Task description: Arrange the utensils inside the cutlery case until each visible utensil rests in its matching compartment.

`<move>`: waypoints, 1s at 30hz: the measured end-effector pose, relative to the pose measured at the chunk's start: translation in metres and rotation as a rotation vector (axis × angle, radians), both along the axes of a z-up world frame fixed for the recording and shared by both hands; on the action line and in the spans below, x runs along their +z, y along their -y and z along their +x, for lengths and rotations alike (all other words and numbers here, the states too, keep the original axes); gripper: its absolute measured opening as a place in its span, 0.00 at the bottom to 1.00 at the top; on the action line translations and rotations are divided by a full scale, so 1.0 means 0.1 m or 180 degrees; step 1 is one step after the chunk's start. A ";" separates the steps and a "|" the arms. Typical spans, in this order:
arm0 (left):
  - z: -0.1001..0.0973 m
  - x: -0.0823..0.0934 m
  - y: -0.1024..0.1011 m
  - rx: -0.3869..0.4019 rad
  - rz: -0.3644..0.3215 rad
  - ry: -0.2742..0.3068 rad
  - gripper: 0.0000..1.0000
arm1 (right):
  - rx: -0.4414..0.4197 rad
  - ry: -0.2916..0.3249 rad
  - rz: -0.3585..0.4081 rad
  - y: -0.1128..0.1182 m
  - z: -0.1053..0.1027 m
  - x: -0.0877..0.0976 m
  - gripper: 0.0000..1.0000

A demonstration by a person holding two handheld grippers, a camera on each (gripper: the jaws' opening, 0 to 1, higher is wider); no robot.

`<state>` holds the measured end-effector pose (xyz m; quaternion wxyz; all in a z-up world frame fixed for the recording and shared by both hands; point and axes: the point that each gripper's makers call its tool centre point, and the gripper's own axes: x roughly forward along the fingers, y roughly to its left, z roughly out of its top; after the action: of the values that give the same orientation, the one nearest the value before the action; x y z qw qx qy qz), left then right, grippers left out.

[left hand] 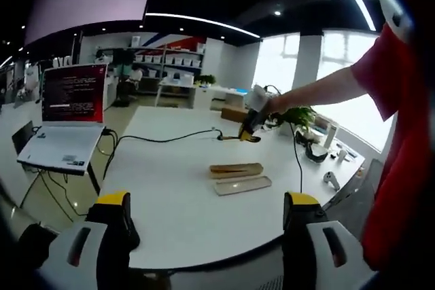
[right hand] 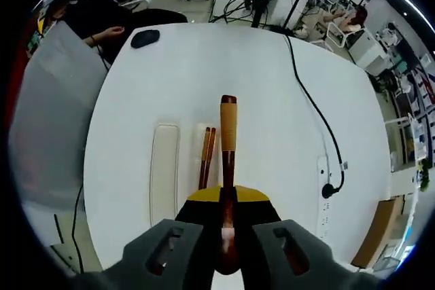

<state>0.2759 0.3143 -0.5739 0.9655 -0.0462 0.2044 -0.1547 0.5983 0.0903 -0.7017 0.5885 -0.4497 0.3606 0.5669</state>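
A pale, rounded cutlery case (right hand: pixel 165 171) lies on the white round table (right hand: pixel 204 73), with a pair of brown chopsticks (right hand: pixel 206 147) just to its right. My right gripper (right hand: pixel 228 198) is shut on a wooden-handled utensil (right hand: pixel 228 123), whose handle points away above the table; its other end is hidden between the jaws. In the left gripper view the case (left hand: pixel 242 185) lies beside a brown wooden piece (left hand: pixel 234 169) mid-table. The right gripper (left hand: pixel 248 129) hovers beyond them in a person's hand. My left gripper (left hand: pixel 209 202) stands wide open and empty at the near table edge.
An open laptop (left hand: pixel 68 123) sits on a stand left of the table. A black cable (right hand: pixel 316 113) runs across the table to a power strip (right hand: pixel 325 188). A black mouse (right hand: pixel 145 37) lies near the far edge, by a seated person (right hand: pixel 88 5). A red sleeve (left hand: pixel 397 134) is at the right.
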 end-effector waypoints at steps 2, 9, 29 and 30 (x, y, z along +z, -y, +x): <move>0.00 -0.02 0.00 0.0003 0.0007 -0.0014 0.95 | 0.0007 -0.0021 -0.0018 -0.01 -0.02 -0.09 0.01; 0.00 0.04 0.07 -0.0050 -0.0093 0.0038 1.00 | 0.0172 -0.0085 -0.0124 0.01 -0.16 -0.42 0.01; -0.05 -0.07 0.03 -0.0010 0.0141 -0.0095 1.00 | 0.0180 -0.0196 -0.0302 0.05 -0.29 -0.96 0.01; -0.05 -0.08 0.01 0.0021 0.0157 -0.0095 0.99 | 0.0184 -0.0217 -0.0304 0.05 -0.30 -0.97 0.01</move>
<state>0.2710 0.3134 -0.5817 0.9637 -0.0253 0.2223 -0.1457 0.5686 0.0853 -0.7990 0.5372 -0.4679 0.3939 0.5808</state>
